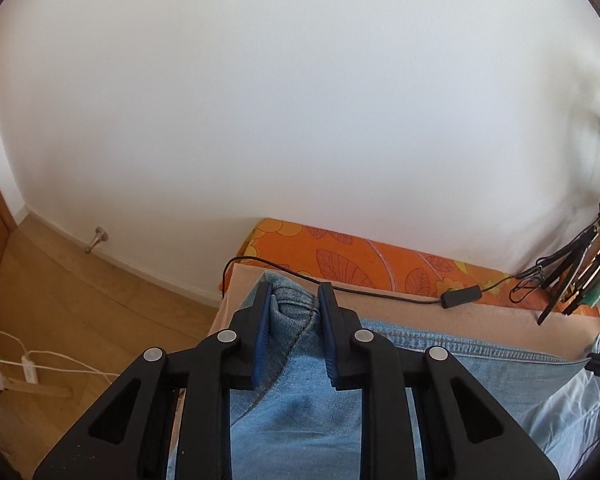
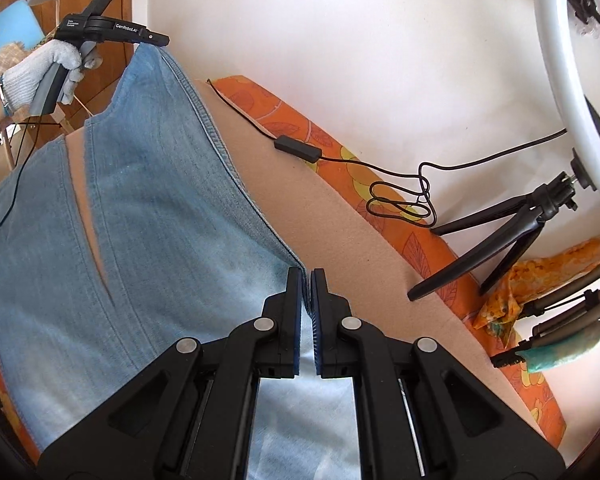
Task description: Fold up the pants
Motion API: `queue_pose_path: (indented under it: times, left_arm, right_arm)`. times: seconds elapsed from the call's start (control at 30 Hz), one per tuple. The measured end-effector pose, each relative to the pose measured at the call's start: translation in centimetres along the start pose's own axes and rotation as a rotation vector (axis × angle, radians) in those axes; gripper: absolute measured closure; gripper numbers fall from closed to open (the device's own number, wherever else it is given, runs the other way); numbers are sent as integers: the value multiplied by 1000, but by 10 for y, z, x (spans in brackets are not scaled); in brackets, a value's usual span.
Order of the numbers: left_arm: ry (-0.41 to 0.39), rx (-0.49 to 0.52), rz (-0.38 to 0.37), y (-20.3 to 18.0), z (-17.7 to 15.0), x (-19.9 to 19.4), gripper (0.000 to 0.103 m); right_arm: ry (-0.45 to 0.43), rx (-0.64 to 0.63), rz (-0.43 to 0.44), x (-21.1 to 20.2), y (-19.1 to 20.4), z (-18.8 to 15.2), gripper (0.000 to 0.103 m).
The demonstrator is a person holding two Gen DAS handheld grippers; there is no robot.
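Note:
Light blue denim pants [image 2: 148, 208] are lifted off a beige cover [image 2: 340, 232], stretched between both grippers along one seamed edge. My right gripper [image 2: 307, 278] is shut on that edge near the bottom of its view. In the same view, top left, a gloved hand [image 2: 50, 68] holds my left gripper [image 2: 158, 40], which pinches the far corner of the pants. In the left wrist view the left gripper [image 1: 296, 294] is shut on a bunched fold of the pants [image 1: 296, 412], its blue pads [image 1: 262, 336] pressing the cloth.
An orange flowered mattress [image 2: 440, 256] runs along the white wall [image 1: 300, 120]. A black cable with an inline switch [image 2: 298, 148] lies on it. A ring light on a small tripod [image 2: 512, 232] stands at the right. Wooden floor [image 1: 80, 300] lies to the left.

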State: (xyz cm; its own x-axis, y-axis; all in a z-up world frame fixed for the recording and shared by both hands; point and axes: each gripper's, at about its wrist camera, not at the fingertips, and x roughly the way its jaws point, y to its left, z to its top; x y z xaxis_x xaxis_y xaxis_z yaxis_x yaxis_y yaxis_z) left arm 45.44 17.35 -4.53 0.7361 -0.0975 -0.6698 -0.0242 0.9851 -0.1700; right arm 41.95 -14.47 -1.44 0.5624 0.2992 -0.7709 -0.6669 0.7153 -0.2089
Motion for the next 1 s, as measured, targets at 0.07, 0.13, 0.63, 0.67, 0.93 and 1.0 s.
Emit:
queue_pose_path:
  times: [0.07, 0.13, 0.63, 0.67, 0.93, 1.0]
  left_arm:
    - [-16, -1, -19, 2, -4, -23, 82]
    - [-32, -16, -41, 8, -9, -44, 83]
    - [-72, -39, -123, 33, -117, -164, 83]
    - [-69, -42, -123, 34, -128, -167, 83]
    - [-27, -137, -146, 55, -193, -172, 83]
    - [-23, -144, -145, 57, -200, -172, 83]
  right_arm:
    - [0, -10, -4, -17, 15, -4, 98]
    - [1, -24, -9, -34, 30, -11, 98]
    - [-35, -94, 29, -121, 145, -80, 101]
    - [-25, -100, 46, -120, 152, -86, 101]
    - [41, -12, 13, -90, 143, -121, 97]
    - [56, -28, -15, -81, 130, -123, 87]
